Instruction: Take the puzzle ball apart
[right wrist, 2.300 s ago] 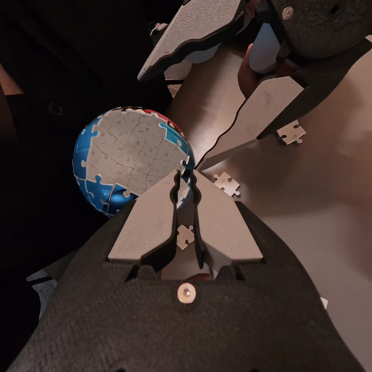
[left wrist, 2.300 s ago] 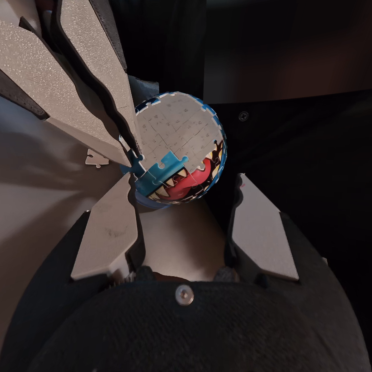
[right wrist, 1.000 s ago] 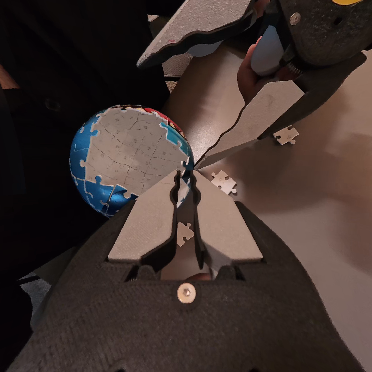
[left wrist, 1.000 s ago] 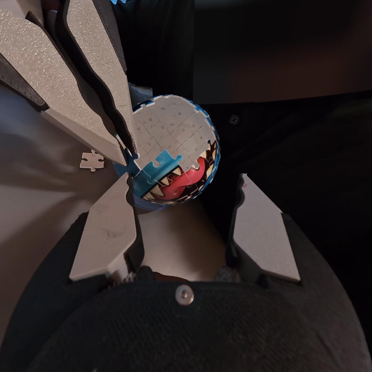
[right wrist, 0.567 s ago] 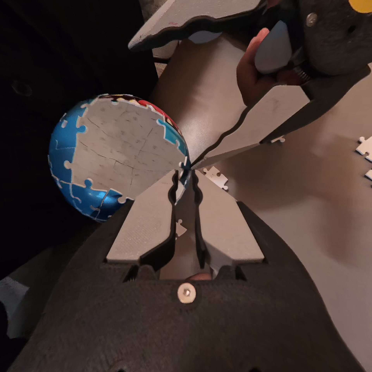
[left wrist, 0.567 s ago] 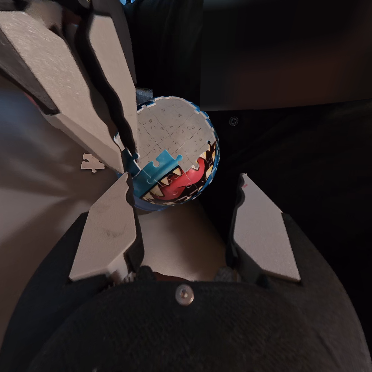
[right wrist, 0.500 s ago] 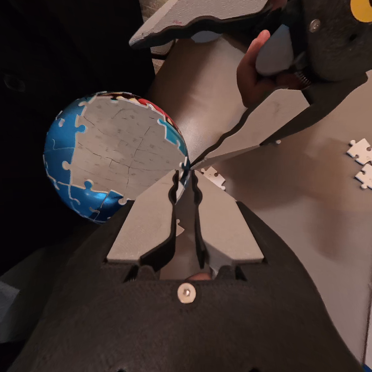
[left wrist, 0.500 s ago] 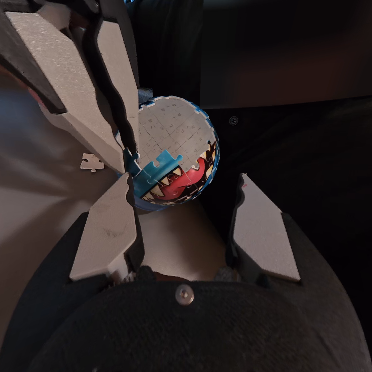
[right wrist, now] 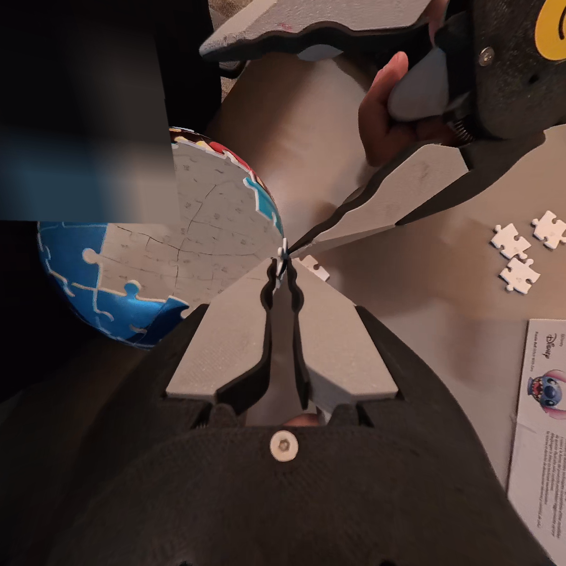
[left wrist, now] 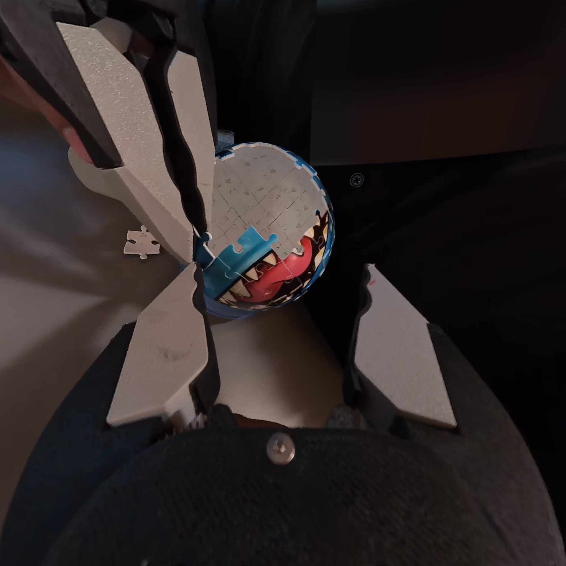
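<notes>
I am holding the ball [left wrist: 269, 245] in the air, beyond the edge of the table [right wrist: 428, 306], with the dark space behind it. It is already partly taken apart: one side is open, and I am seeing the grey inner faces of the pieces there.

My right gripper [right wrist: 280, 266] is nearly closed, and its tips are pinching one piece [right wrist: 281, 254] at the rim of the opening. My left gripper [left wrist: 281, 269] is wide open. Only its one finger [left wrist: 171, 330] is touching the ball, beside that same rim; the other finger [left wrist: 395, 343] is standing well apart and is holding nothing.

I am judging the ball as light and hollow, a thin shell of stiff curved pieces. The glossy outside is looking slippery. The shell is probably weaker now, so a hard squeeze could collapse it. I think the best hold is on the edge of the opening, one piece at a time, with the other tool bracing close to the joint.

Loose pieces [right wrist: 517, 248] are lying on the table, and a leaflet [right wrist: 539, 428] near them.
</notes>
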Tool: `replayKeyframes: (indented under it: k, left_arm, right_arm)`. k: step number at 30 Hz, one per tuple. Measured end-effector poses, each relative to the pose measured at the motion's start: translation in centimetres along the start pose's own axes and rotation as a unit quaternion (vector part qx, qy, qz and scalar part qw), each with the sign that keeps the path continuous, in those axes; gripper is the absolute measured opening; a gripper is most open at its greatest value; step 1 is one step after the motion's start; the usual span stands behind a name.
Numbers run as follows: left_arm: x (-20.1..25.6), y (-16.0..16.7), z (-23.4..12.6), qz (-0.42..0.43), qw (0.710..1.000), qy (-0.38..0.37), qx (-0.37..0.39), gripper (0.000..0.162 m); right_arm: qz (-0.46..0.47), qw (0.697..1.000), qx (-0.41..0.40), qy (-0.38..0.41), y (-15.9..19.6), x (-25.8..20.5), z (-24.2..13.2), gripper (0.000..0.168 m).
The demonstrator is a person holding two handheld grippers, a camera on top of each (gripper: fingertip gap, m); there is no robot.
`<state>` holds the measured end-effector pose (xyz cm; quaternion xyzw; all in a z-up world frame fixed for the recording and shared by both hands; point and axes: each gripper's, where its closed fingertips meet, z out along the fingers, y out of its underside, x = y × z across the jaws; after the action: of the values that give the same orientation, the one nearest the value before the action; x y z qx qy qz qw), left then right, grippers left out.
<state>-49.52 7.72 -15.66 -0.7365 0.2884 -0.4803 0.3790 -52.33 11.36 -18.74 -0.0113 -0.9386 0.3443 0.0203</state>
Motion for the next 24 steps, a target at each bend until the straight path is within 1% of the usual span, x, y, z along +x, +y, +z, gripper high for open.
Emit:
replayKeyframes:
  k: [4, 9, 14, 17, 20, 24]
  left_arm:
    - [-0.08, 0.01, -0.16, -0.002, 1.000, -0.002, 0.001, 0.096]
    - [0.18, -0.01, -0.02, 0.003, 1.000, -0.003, -0.004, 0.100]
    - [0.23, 0.04, -0.02, 0.006, 1.000, -0.007, -0.007, 0.101]
    - [0.06, 0.07, -0.20, 0.010, 1.000, -0.012, -0.009, 0.096]
    - [-0.12, -0.06, -0.42, -0.001, 1.000, -0.004, 0.001, 0.091]
    - [0.12, -0.11, -0.14, 0.007, 1.000, -0.008, -0.004, 0.097]
  right_arm:
    - [-0.015, 1.000, -0.001, 0.019, -0.12, 0.10, 0.04, 0.002]
    - [-0.018, 1.000, -0.002, 0.023, -0.13, 0.07, -0.02, 0.002]
    - [-0.012, 1.000, 0.010, 0.023, -0.21, 0.12, -0.02, 0.002]
    - [-0.037, 0.998, 0.009, 0.051, -0.36, 0.30, -0.04, 0.001]
    - [-0.046, 0.997, 0.006, 0.062, -0.43, 0.31, -0.04, 0.000]
    - [-0.029, 0.998, 0.016, 0.051, -0.34, 0.18, -0.16, 0.001]
